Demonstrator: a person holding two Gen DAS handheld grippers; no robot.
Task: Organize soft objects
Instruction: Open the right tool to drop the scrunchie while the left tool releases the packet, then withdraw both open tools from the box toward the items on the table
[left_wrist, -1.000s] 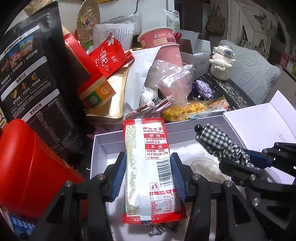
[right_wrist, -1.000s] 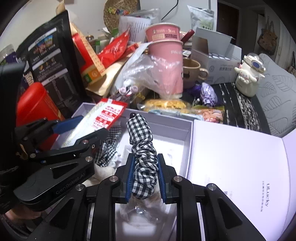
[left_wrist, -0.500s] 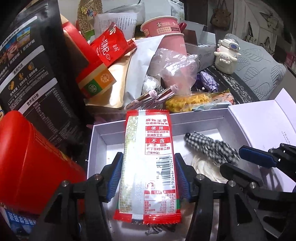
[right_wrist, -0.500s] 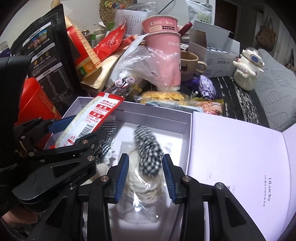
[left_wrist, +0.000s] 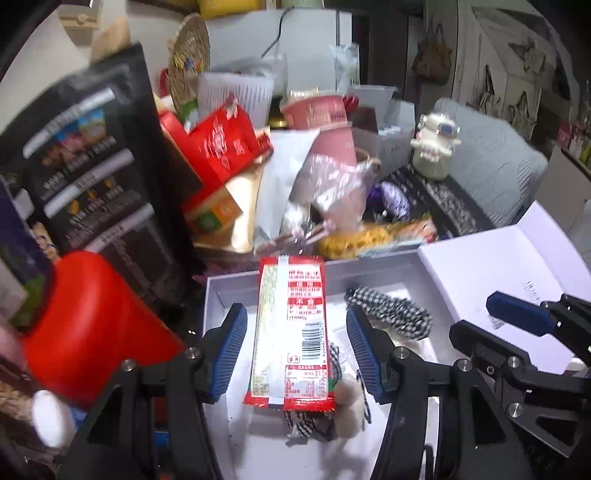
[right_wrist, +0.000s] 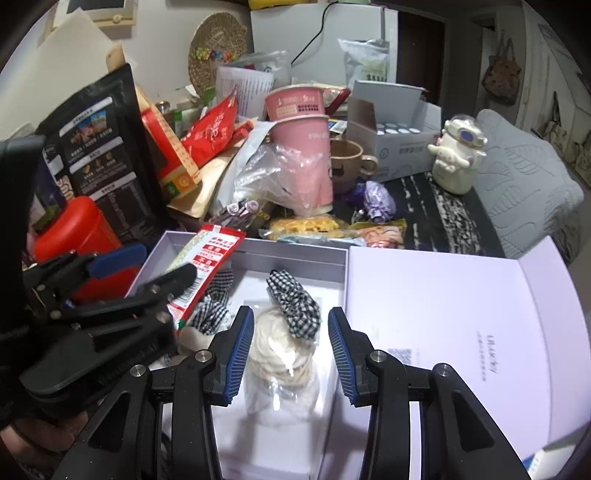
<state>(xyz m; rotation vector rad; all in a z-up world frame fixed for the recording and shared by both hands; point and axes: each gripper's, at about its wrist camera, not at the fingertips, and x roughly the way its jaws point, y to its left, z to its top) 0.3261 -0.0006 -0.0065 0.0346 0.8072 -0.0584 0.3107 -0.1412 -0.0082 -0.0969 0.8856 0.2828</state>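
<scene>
Since the red-and-white snack packet (left_wrist: 291, 332) and black-checked fabric scrunchie (right_wrist: 293, 308) now lie in the white cardboard box (right_wrist: 255, 254), my left hand-held gripper (left_wrist: 295, 350) stands released and my right hand-held gripper (right_wrist: 291, 350) is opening, both empty.

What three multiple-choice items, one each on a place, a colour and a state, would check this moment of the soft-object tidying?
1. Where does the checked scrunchie lie?
A. On the open lid
B. Inside the white box, partly over a clear bag of pale bands
C. On the grey cushion

2. What colour is the printed end of the snack packet?
A. Red
B. Green
C. Purple

3. How does the right gripper stand toward the scrunchie?
A. Clamped on it
B. Its jaws apart, clear of the cloth
C. Lifting it out of the box

Answers: 1 B, the right wrist view shows it on the box floor with one end on the bag. 2 A, both its ends are red in the left wrist view. 3 B, the jaws are opening and a gap shows on each side of the scrunchie.
</scene>
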